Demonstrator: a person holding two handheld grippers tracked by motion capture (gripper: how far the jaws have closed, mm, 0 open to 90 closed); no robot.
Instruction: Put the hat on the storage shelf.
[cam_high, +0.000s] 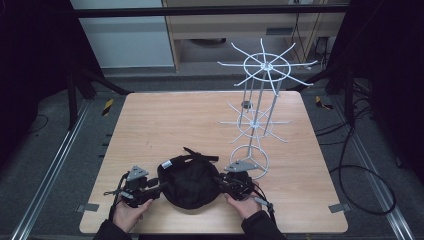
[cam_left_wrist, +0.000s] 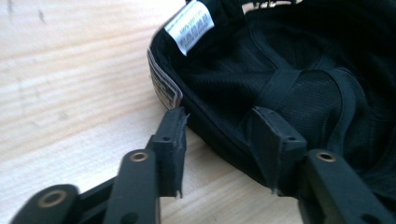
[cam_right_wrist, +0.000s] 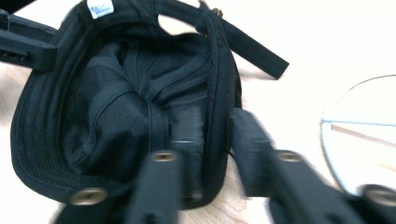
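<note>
Your black cap (cam_high: 189, 182) lies upside down on the tabletop (cam_high: 165, 120), at the near edge and between your two hands, its hollow facing up. A strap (cam_high: 200, 154) sticks out from its far side, and a white label (cam_left_wrist: 189, 26) shows just inside the rim.

Your left gripper (cam_high: 159, 187) comes in from the cap's left side. In the left gripper view its jaws stand apart and straddle the rim: one pad sits outside over the wood, the other inside against the dark lining. There is a clear gap between the outer pad and the fabric, so that gripper is open, with the rim between its jaws but not pinched.

Your right gripper (cam_high: 218, 182) meets the cap's right side. In the right gripper view one jaw is inside the cap and the other outside, with the rim band running between them. The picture is blurred there, but the pads look pressed onto the band, so you're gripping the cap's rim on that side.

Beyond your right hand (cam_high: 243, 204) stands a white wire rack (cam_high: 260, 112), its round base (cam_high: 250, 161) on the tabletop just behind the right gripper. Its spokes fan out in two tiers, well apart from the cap.
</note>
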